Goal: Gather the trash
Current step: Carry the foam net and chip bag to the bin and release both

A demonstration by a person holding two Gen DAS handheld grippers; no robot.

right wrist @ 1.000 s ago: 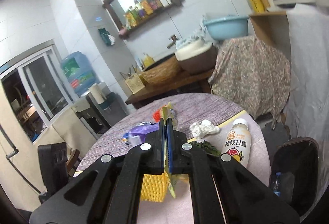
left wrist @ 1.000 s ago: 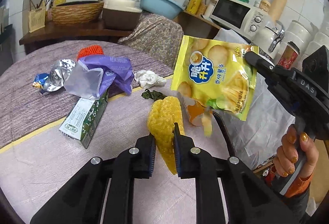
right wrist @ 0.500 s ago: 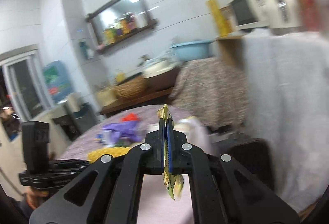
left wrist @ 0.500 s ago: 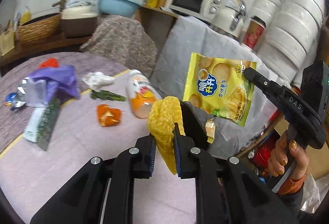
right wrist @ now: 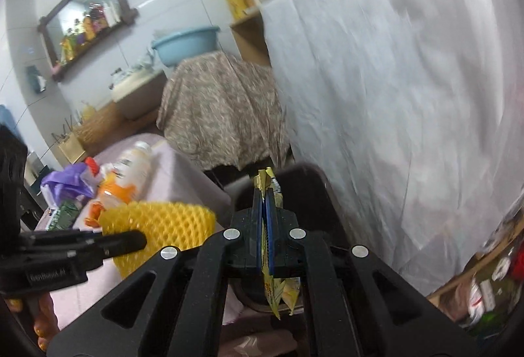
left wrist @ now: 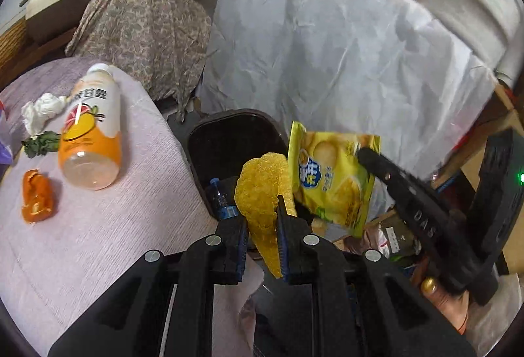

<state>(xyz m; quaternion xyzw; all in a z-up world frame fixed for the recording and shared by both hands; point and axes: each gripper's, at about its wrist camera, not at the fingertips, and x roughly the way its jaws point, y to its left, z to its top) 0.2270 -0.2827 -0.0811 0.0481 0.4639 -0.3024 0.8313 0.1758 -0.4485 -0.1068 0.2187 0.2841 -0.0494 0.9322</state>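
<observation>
Trash is held in both grippers over the dark bin (left wrist: 229,141) that stands on the floor just right of the table (left wrist: 98,236). The left gripper (left wrist: 262,223) has its jaws pinched narrowly on a yellow foam net (left wrist: 262,190), which sticks up above the pads and hangs below them, over the bin's near rim. The right gripper (right wrist: 266,203) is clamped fully on the top corner of a yellow chip bag (left wrist: 330,180); the bag hangs over the bin's right side, just beside the net. A blue-capped bottle (left wrist: 221,196) lies inside the bin. On the table, left of the bin, lie a drink bottle (left wrist: 90,134) on its side, an orange peel (left wrist: 36,200) nearer, a green scrap (left wrist: 41,143) and a crumpled tissue (left wrist: 41,110) beside the bottle. Farther left, the right wrist view shows a purple wrapper (right wrist: 70,182) and a green carton (right wrist: 64,214). A white sheet (left wrist: 327,46) hangs behind the bin, with a patterned cloth (left wrist: 144,29) to its left.
</observation>
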